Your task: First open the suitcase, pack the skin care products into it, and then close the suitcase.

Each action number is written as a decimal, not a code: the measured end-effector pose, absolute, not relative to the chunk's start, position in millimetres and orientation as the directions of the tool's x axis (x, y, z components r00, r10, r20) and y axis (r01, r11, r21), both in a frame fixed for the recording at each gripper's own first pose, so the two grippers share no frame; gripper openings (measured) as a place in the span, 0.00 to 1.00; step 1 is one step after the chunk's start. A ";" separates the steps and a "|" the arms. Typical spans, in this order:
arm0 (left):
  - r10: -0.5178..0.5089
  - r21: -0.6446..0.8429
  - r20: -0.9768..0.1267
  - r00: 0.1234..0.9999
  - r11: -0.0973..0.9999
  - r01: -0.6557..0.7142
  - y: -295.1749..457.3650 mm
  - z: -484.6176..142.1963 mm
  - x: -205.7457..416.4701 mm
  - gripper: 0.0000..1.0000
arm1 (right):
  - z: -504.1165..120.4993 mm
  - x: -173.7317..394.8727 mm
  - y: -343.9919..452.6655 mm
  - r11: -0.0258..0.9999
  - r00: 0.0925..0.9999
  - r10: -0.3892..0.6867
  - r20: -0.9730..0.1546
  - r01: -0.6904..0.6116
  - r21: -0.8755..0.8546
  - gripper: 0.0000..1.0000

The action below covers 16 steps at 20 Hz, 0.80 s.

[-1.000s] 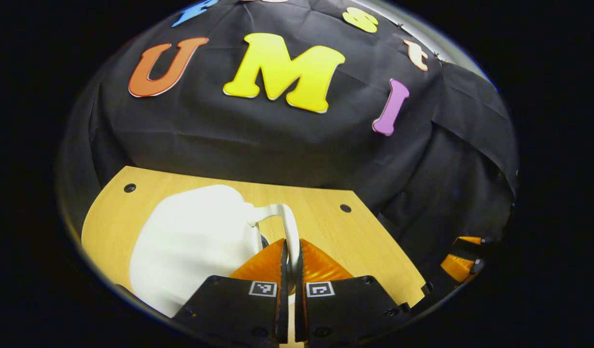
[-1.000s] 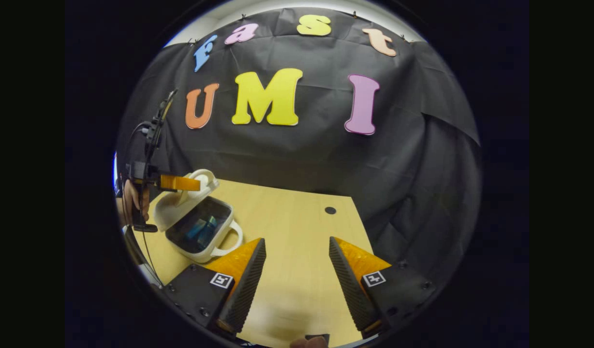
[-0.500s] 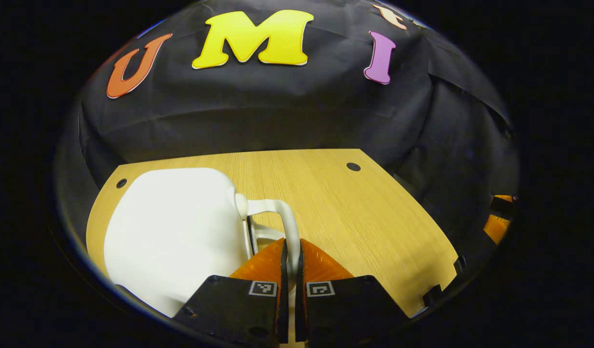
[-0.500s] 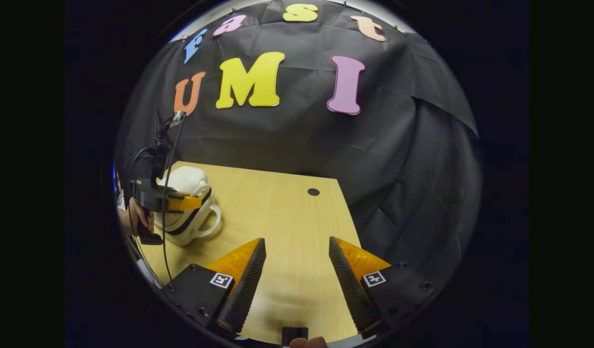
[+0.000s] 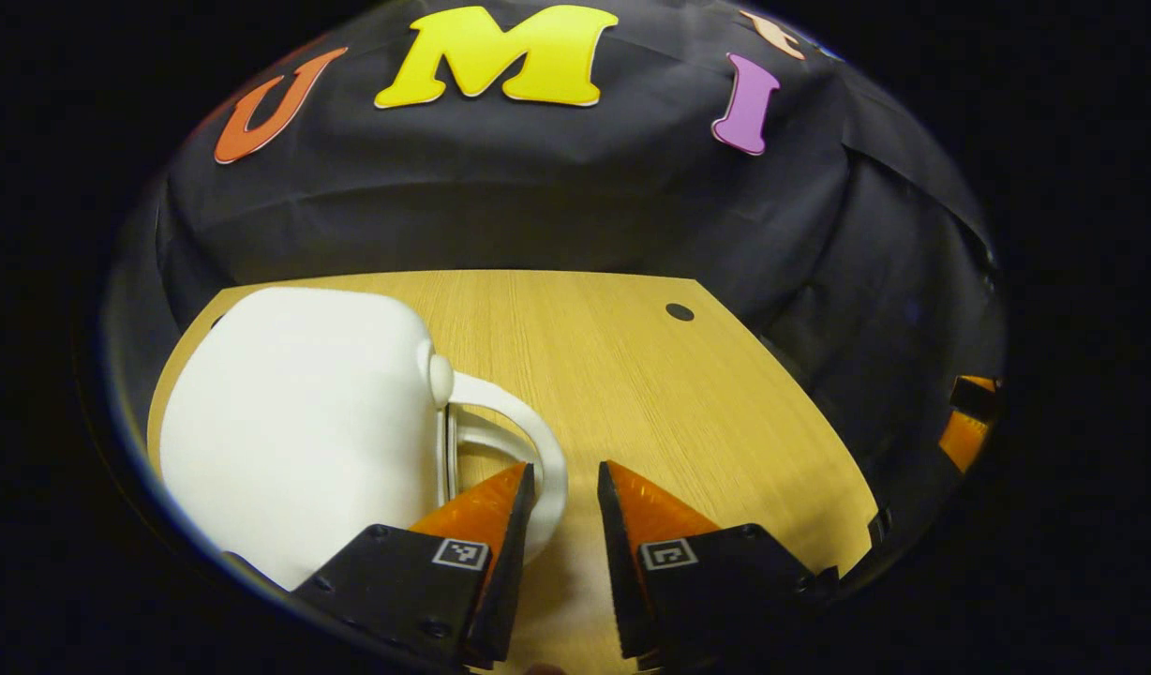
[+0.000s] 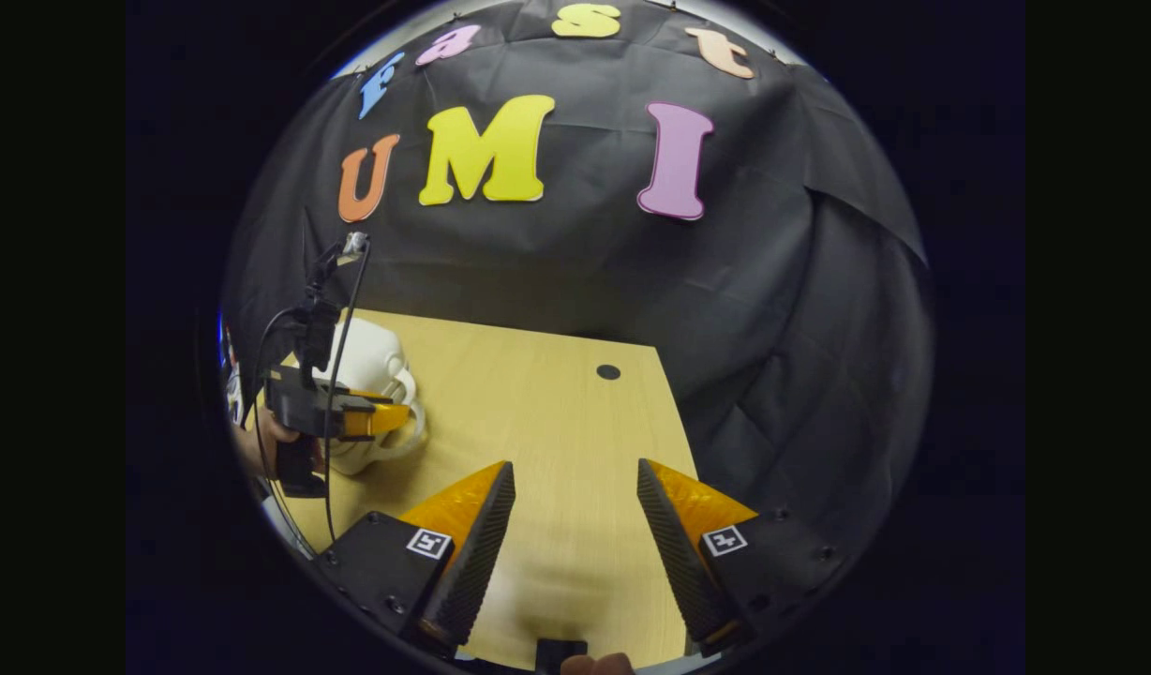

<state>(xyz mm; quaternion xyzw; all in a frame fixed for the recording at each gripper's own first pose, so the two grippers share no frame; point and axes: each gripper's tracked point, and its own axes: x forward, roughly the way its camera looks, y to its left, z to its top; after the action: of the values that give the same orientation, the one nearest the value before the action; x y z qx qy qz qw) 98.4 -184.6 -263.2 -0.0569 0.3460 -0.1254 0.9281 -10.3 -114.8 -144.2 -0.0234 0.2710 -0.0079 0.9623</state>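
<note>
The small white suitcase [image 5: 299,417] lies closed on the wooden table [image 5: 632,375], its lid down and its looped handle [image 5: 529,450] pointing at me. In the left gripper view my left gripper [image 5: 564,483] is open, its fingers on either side of the handle's outer curve without pressing it. The right gripper view has the suitcase [image 6: 365,361] at the far left, with the left gripper [image 6: 397,417] and the hand [image 6: 257,441] holding it next to the handle. My right gripper [image 6: 575,473] is open over bare table, nothing between its fingers.
Black cloth walls close the table's far and right sides. A round hole [image 6: 608,372] marks the tabletop near the far right corner. A cable [image 6: 336,375] hangs from the left gripper. The right gripper [image 5: 964,422] peeks in at the right edge of the left gripper view.
The suitcase lid came down from open to closed with my left gripper shut on its handle. The left gripper has now opened and let the handle go. My right gripper stayed open and almost still.
</note>
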 end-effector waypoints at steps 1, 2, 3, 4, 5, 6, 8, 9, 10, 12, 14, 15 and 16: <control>-0.258 -0.194 -0.617 0.743 0.965 0.174 -183.2 -256.2 96.6 0.53 | -142.1 -7.7 -112.0 0.999 0.857 -0.022 -0.516 -0.002 -0.046 0.79; -0.239 -0.189 -0.589 0.772 0.969 0.156 -179.3 -245.1 98.4 0.60 | -140.7 -5.6 -108.3 0.999 0.860 -0.013 -0.510 -0.008 -0.039 0.78; -0.236 -0.190 -0.557 0.796 0.970 0.154 -177.9 -230.0 98.7 0.80 | -138.0 -1.3 -103.7 0.999 0.865 -0.008 -0.502 -0.012 -0.036 0.78; -0.237 -0.191 -0.531 0.813 0.969 0.158 -177.1 -217.0 98.0 0.82 | -134.7 2.8 -99.1 0.999 0.870 -0.001 -0.493 -0.017 -0.033 0.78; -0.231 -0.182 -0.498 0.836 0.970 0.159 -173.6 -199.9 97.3 0.98 | -128.3 7.2 -93.1 0.999 0.880 0.008 -0.475 -0.025 -0.029 0.78; -0.219 -0.170 -0.471 0.854 0.973 0.156 -169.8 -184.6 98.8 0.98 | -120.9 13.0 -86.1 0.999 0.890 0.019 -0.455 -0.034 -0.026 0.78; -0.203 -0.152 -0.389 0.899 0.976 0.154 -161.9 -143.3 101.2 0.98 | -100.3 22.2 -77.5 0.998 0.917 0.039 -0.397 -0.053 -0.026 0.78; -0.178 -0.136 -0.333 0.926 0.981 0.139 -153.9 -117.3 102.3 0.98 | -86.1 29.4 -71.1 0.998 0.931 0.041 -0.362 -0.055 -0.026 0.79; -0.154 -0.120 -0.259 0.953 0.985 0.127 -145.6 -86.6 103.1 0.98 | -70.0 36.8 -64.8 0.998 0.947 0.046 -0.319 -0.055 -0.020 0.78; -0.107 -0.071 -0.113 0.988 0.992 0.100 -128.4 -29.8 104.8 0.98 | -32.3 50.1 -51.2 0.999 0.974 0.045 -0.222 -0.046 0.004 0.78; -0.082 -0.019 0.019 0.996 0.996 0.082 -115.2 17.8 101.1 0.98 | 3.8 60.1 -43.3 1.000 0.992 0.023 -0.124 -0.021 0.022 0.78; -0.067 0.014 0.083 0.994 0.998 0.066 -109.0 37.7 99.9 0.98 | 19.2 64.3 -37.7 0.999 0.997 0.015 -0.076 -0.012 0.032 0.79; -0.055 0.044 0.114 0.992 0.998 0.050 -102.4 50.8 95.0 0.97 | 32.6 68.2 -31.9 0.999 0.999 0.007 -0.036 -0.005 0.041 0.77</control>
<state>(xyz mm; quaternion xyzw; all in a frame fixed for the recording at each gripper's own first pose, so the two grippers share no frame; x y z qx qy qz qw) 95.0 -102.4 50.8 0.0205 -0.0575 -0.0265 0.9978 68.2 -31.9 32.6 0.0206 0.0183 0.0029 0.9996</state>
